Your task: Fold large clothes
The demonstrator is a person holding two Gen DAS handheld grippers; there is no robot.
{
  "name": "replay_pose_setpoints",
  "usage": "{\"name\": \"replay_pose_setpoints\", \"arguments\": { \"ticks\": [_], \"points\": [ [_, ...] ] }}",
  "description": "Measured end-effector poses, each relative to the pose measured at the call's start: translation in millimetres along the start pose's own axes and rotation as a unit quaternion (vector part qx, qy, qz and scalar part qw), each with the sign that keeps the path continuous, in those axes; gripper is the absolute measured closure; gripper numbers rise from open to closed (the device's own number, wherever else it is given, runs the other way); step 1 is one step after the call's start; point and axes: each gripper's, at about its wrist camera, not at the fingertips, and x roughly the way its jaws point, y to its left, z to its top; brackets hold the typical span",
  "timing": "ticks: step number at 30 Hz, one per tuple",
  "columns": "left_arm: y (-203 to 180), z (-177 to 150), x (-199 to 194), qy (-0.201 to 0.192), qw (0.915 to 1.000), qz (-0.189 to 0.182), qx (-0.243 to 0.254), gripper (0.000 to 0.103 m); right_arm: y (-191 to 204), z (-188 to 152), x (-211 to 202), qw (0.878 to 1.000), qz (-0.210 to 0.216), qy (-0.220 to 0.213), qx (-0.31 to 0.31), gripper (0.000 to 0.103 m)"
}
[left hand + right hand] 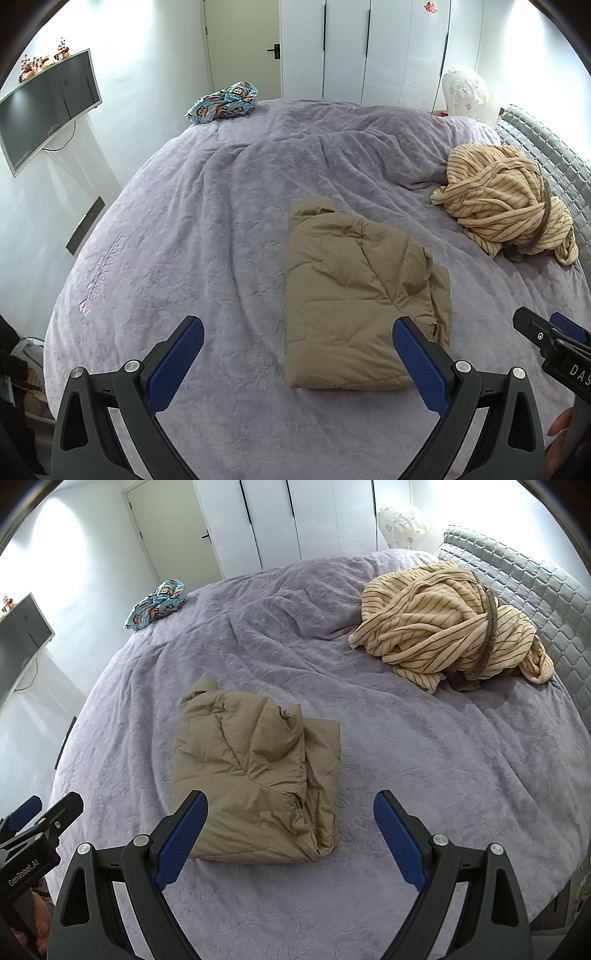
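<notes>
A khaki padded jacket (354, 295) lies folded into a rough rectangle on the purple bedspread (207, 229); it also shows in the right wrist view (255, 779). My left gripper (297, 334) is open and empty, held above the bed just in front of the jacket's near left edge. My right gripper (290, 806) is open and empty, held above the jacket's near right corner. A crumpled beige striped robe (506, 203) lies in a heap near the headboard, also in the right wrist view (450, 624).
A blue patterned garment (223, 101) lies bunched at the far corner of the bed, also in the right wrist view (157, 603). A grey quilted headboard (535, 594) runs along the right. A wall-mounted TV (44, 107) hangs on the left. White wardrobes (369, 48) and a door stand behind.
</notes>
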Motion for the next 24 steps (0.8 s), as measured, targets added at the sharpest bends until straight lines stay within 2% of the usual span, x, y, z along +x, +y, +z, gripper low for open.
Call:
{"name": "replay_pose_setpoints", "arguments": {
  "ticks": [24],
  "points": [
    [0.4, 0.7, 0.4, 0.0, 1.0, 0.0, 0.001, 0.001, 2.3, -1.8, -1.5, 1.0, -0.002, -0.002, 0.001, 0.01]
  ]
}}
